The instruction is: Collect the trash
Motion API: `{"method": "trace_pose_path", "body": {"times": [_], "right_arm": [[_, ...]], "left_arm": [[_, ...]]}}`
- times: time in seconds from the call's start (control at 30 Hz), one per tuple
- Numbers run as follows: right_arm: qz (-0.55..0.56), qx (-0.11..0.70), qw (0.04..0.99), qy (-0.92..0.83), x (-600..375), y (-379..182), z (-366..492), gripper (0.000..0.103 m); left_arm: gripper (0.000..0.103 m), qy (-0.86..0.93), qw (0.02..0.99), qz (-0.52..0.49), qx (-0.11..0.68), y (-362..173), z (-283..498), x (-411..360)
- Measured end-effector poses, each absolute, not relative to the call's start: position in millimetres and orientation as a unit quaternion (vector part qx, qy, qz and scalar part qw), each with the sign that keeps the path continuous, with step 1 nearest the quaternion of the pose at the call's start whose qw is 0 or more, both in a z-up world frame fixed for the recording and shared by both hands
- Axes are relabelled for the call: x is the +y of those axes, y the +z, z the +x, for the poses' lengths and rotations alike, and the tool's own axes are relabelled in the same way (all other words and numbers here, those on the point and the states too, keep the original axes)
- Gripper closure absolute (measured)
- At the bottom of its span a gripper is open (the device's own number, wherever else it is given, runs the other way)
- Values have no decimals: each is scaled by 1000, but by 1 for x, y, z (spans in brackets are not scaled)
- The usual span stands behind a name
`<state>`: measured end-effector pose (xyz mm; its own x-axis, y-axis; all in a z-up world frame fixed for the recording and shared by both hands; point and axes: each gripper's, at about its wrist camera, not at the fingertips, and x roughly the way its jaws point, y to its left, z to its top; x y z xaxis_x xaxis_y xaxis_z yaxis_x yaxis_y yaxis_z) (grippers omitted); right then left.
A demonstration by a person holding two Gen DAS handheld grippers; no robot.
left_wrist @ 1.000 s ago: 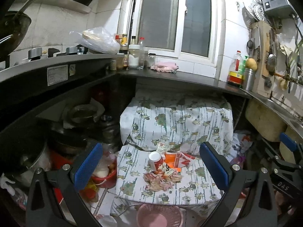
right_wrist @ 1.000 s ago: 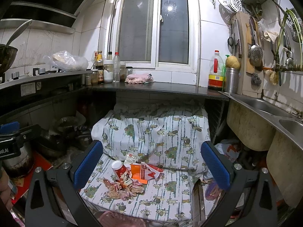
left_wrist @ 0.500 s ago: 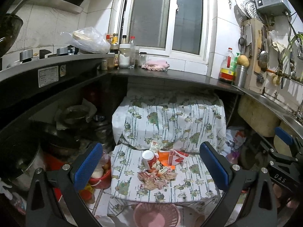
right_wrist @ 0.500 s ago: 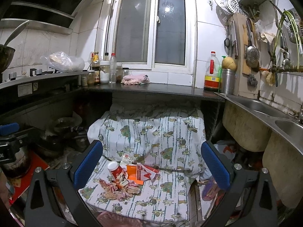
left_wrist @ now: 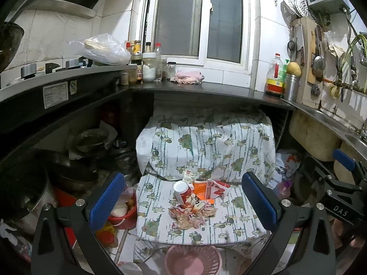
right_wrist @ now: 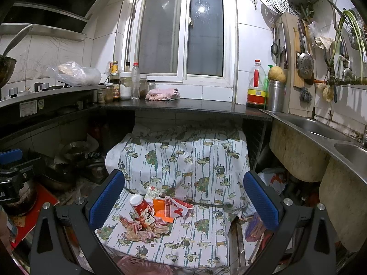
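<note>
Hovering with left hand-held gripper and right hand-held gripper both released, empty. Judging crumpled wrappers light, soft; red cup thin, crushable, gripping across its middle.

The patterned cloth under the counter was faced by both wrist views from well back and somewhat above, the left view being set further left of it, the right view further right, and the cloth, the window above and the counter were shared.
</note>
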<state>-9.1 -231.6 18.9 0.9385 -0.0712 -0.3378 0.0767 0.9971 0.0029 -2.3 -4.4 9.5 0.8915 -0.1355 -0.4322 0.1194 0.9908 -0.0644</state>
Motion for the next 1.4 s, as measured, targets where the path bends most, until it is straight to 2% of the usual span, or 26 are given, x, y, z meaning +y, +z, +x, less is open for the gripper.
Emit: {"method": "trace_pose_path", "body": {"times": [0.77, 1.17, 1.4], "right_arm": [[10, 197, 979, -52, -229, 1, 14, 0], [17, 228, 971, -67, -245, -14, 44, 0], [-7, 241, 969, -55, -242, -9, 105, 0]], "left_arm": [[0, -86, 963, -12, 255, -10, 23, -22], [0, -114, 945, -2, 308, -46, 69, -52], [0, -114, 924, 13, 364, -76, 130, -66]]}}
